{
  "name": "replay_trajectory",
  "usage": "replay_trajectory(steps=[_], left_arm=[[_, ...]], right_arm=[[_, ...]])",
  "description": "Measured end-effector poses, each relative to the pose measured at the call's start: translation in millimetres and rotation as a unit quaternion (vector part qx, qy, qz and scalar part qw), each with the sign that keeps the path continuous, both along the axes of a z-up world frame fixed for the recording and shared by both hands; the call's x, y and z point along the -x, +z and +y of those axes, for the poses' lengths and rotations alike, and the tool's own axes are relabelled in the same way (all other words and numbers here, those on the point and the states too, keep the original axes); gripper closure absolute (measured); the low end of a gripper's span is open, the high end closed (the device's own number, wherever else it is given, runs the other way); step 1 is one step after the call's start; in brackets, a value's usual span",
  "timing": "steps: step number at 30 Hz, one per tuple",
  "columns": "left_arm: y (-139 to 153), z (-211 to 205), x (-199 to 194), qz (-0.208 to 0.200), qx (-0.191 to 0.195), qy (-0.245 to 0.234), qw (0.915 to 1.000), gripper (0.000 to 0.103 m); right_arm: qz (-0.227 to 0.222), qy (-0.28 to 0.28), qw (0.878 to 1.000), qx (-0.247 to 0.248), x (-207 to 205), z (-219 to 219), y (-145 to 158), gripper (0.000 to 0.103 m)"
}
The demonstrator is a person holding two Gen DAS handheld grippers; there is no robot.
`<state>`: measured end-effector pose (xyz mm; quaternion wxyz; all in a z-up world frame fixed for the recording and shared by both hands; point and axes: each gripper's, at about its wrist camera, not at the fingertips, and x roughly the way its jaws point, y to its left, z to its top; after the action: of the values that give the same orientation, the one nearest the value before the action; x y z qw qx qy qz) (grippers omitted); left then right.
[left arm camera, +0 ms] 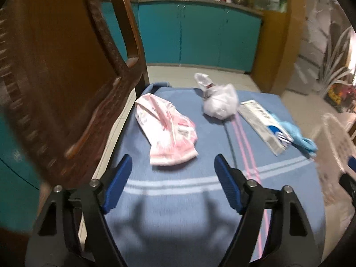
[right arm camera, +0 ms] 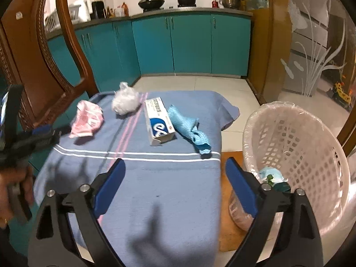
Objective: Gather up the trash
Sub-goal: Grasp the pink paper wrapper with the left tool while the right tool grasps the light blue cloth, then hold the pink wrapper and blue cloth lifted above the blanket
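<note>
On a blue cloth-covered table [left arm camera: 178,200] [right arm camera: 155,178] lie a pink-and-white wrapper [left arm camera: 165,131] [right arm camera: 86,119], a knotted white plastic bag [left arm camera: 219,101] [right arm camera: 125,101], a white-and-blue carton [left arm camera: 264,125] [right arm camera: 158,120] and a crumpled light-blue cloth [left arm camera: 300,138] [right arm camera: 191,129]. My left gripper [left arm camera: 172,162] is open just short of the pink wrapper, nothing between its blue pads; in the right wrist view the left gripper [right arm camera: 47,133] shows blurred at the left, held by a hand. My right gripper [right arm camera: 175,165] is open over the table's near right edge, empty.
A white lattice basket [right arm camera: 296,146] [left arm camera: 333,146] lined with clear plastic stands on the floor right of the table, some trash at its bottom. A carved wooden chair [left arm camera: 66,77] [right arm camera: 37,71] crowds the table's left side. Teal kitchen cabinets [right arm camera: 189,46] stand across the tiled floor.
</note>
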<state>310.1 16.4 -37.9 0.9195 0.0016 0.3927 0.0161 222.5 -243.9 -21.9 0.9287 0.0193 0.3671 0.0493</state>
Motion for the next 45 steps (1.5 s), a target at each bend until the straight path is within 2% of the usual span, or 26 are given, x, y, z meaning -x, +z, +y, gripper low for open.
replay_trajectory(steps=[3, 4, 5, 6, 7, 8, 11, 16, 19, 21, 24, 28, 32, 35, 40, 45], left_arm=[[-14, -2, -35, 0.032, 0.000, 0.011, 0.9994, 0.041], [-20, -3, -45, 0.048, -0.001, 0.012, 0.9988, 0.053], [-27, -3, -53, 0.066, -0.001, 0.010, 0.9978, 0.074], [-32, -3, -58, 0.081, 0.001, 0.009, 0.9967, 0.077], [-33, -2, -58, 0.080, -0.004, 0.013, 0.9967, 0.086], [-31, -1, -54, 0.073, -0.010, 0.013, 0.9972, 0.090], [-16, -2, -28, 0.048, -0.002, -0.016, 0.9987, 0.092], [36, 2, 68, -0.018, 0.034, -0.077, 0.9963, 0.091], [57, 11, 107, -0.035, 0.066, -0.088, 0.9933, 0.091], [61, 19, 127, -0.042, 0.097, -0.083, 0.9909, 0.091], [58, 26, 139, -0.038, 0.112, -0.078, 0.9899, 0.091], [55, 24, 128, -0.034, 0.107, -0.088, 0.9897, 0.090], [55, 18, 122, -0.033, 0.105, -0.101, 0.9888, 0.090], [56, 16, 121, -0.033, 0.097, -0.110, 0.9886, 0.090], [50, 8, 128, -0.032, 0.080, -0.118, 0.9892, 0.090], [50, 0, 131, -0.036, 0.066, -0.121, 0.9898, 0.090]], right_arm=[[0.017, 0.003, 1.000, -0.002, -19, -4, -12, 0.022], [0.023, 0.002, 1.000, -0.006, -23, -5, -15, 0.023], [0.031, 0.001, 0.999, -0.014, -29, -7, -19, 0.024], [0.036, -0.001, 0.999, -0.020, -34, -9, -22, 0.026], [0.039, -0.003, 0.999, -0.019, -40, -8, -25, 0.026], [0.038, -0.003, 0.999, -0.016, -46, -8, -26, 0.027], [0.039, -0.006, 0.999, -0.012, -62, -8, -28, 0.032], [0.067, -0.014, 0.997, 0.023, -97, -9, -46, 0.042], [0.075, -0.006, 0.995, 0.058, -109, -4, -52, 0.059], [0.103, 0.011, 0.994, 0.048, -117, -2, -58, 0.085], [0.107, 0.028, 0.992, 0.059, -112, 4, -60, 0.094], [0.084, 0.025, 0.996, 0.008, -84, -4, -40, 0.095], [0.031, 0.025, 0.998, -0.039, -32, -10, 8, 0.095], [-0.010, 0.023, 0.996, -0.087, 10, -11, 38, 0.095], [-0.024, 0.018, 0.993, -0.114, 57, 3, 38, 0.095], [-0.019, 0.036, 0.995, -0.093, 63, 22, 33, 0.095]])
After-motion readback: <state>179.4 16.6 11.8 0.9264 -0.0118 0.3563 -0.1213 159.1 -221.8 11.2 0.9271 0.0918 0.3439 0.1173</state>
